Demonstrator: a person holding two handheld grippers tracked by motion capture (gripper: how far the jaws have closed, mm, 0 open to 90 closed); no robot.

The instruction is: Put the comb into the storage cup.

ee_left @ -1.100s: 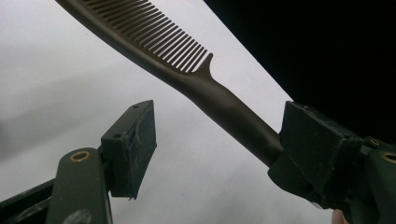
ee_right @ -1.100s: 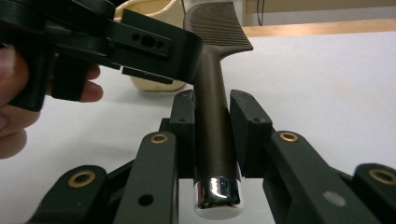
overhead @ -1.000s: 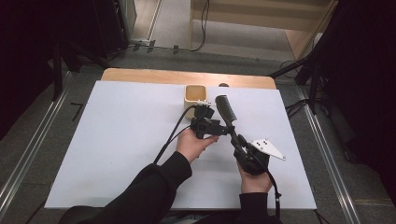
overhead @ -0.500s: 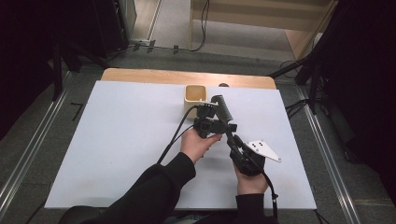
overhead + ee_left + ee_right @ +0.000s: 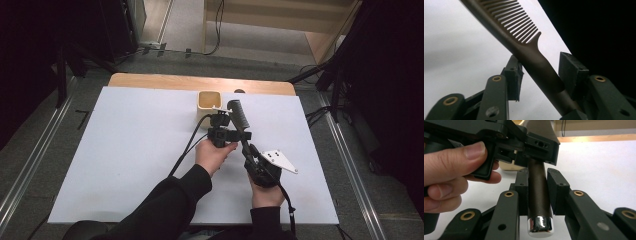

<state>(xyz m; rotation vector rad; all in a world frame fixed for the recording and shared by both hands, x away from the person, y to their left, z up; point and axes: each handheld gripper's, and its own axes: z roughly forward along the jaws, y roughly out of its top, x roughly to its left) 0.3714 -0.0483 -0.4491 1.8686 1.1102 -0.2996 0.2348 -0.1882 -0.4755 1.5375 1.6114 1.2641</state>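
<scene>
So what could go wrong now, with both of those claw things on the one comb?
1. The right gripper clamps the comb by its smooth round handle. The left gripper has just been closing around that handle near the teeth, but a gap shows at one pad; if the right lets go early, the comb could slip or swing.
2. If both hands pull differently, the thin comb could bend or twist.
3. The small wooden cup stands just behind the comb; a swing could knock it.

there is one dark comb (image 5: 239,116), with one row of teeth and one handle ending in one shiny metal cap. there are two grippers, the left gripper (image 5: 223,133) and the right gripper (image 5: 250,152). one beige square cup (image 5: 208,102) stands on one white table (image 5: 125,150).
</scene>
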